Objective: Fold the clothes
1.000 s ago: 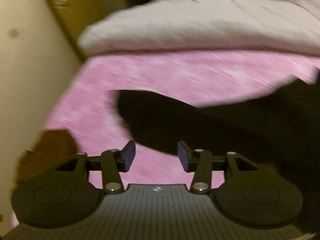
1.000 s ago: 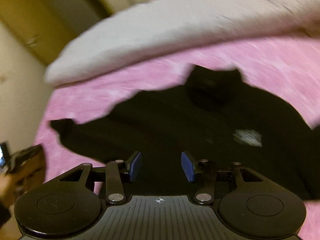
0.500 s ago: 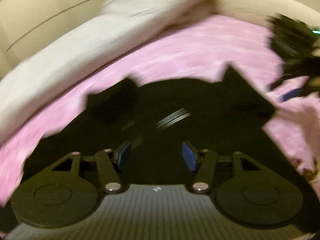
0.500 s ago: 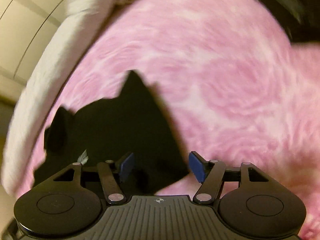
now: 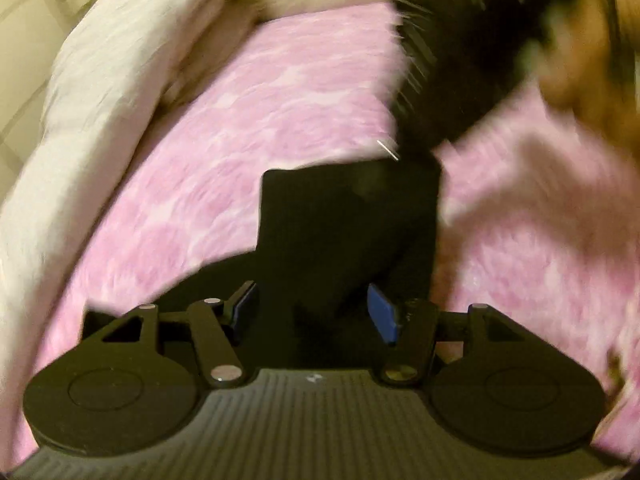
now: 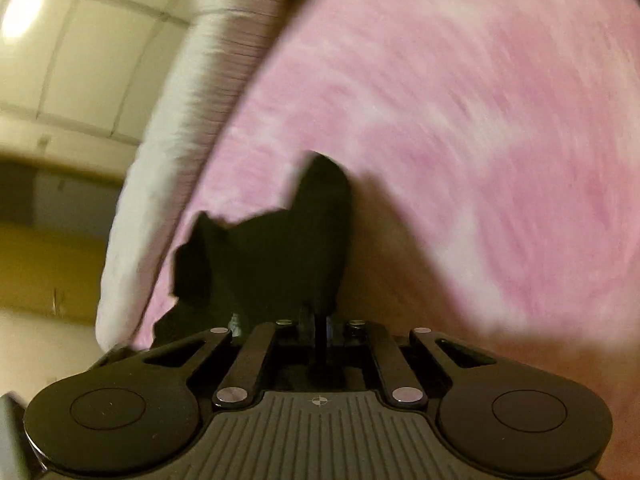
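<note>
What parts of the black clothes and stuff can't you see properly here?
- Left wrist view: the black garment has its near end hidden behind the left gripper.
- Left wrist view: dark shape top right, motion-blurred.
- Right wrist view: right gripper covers the pinched cloth; pink blanket smeared.

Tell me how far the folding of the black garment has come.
Early stage. The black garment lies on the pink blanket, not yet a neat fold. Right tongs are shut on its edge; left tongs are open above a flap. Folds remain.
</note>
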Tool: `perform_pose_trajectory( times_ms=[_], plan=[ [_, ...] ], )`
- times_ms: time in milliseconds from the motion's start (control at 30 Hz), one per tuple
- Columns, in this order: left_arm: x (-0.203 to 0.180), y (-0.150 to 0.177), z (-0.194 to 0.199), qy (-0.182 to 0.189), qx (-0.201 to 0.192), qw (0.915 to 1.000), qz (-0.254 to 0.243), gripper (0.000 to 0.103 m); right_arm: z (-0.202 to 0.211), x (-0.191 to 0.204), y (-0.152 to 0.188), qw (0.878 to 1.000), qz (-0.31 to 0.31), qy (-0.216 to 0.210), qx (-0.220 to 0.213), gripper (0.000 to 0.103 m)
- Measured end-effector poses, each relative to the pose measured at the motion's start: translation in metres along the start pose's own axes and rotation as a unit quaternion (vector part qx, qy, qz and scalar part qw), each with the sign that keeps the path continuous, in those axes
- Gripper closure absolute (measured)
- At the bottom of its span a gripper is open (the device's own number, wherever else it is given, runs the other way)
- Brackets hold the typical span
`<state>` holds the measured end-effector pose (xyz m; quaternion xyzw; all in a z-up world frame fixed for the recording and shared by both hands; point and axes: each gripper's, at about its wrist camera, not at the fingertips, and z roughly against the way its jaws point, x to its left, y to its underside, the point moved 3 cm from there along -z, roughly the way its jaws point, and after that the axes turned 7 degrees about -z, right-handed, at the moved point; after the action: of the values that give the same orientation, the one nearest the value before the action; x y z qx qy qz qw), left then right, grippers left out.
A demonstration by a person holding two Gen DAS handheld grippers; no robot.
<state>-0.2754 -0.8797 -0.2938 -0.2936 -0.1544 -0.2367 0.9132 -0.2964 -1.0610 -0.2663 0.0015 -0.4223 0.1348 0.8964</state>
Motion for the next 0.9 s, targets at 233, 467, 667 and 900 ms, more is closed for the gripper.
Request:
perform_pose_trajectory(
  times_ms=[233, 467, 667, 900],
  plan=[
    [0.020, -0.003, -0.008, -0.033, -0.006, 0.9985, 0.043, 0.084, 0.022, 0.062, 0.017, 0.995, 0.093, -0.024, 0.000, 0.098],
    [0.100, 0.050, 0.016, 0.006, -0.028, 0.9621, 0.271, 0.090, 0.026, 0.010, 0.047, 0.998, -0.007, 0.018, -0.063, 0.037],
    [0.134, 0.102, 0.037, -0.007, -0.011, 0.9337, 0.358, 0.091, -0.035, 0.028, 0.095, 0.996, 0.086, 0.020, -0.003, 0.037],
    [0.142, 0.119, 0.048, -0.016, -0.022, 0.9242, 0.381, 0.091, -0.121, 0.050, 0.129, 0.970, 0.230, 0.071, 0.028, 0.037]
  ],
)
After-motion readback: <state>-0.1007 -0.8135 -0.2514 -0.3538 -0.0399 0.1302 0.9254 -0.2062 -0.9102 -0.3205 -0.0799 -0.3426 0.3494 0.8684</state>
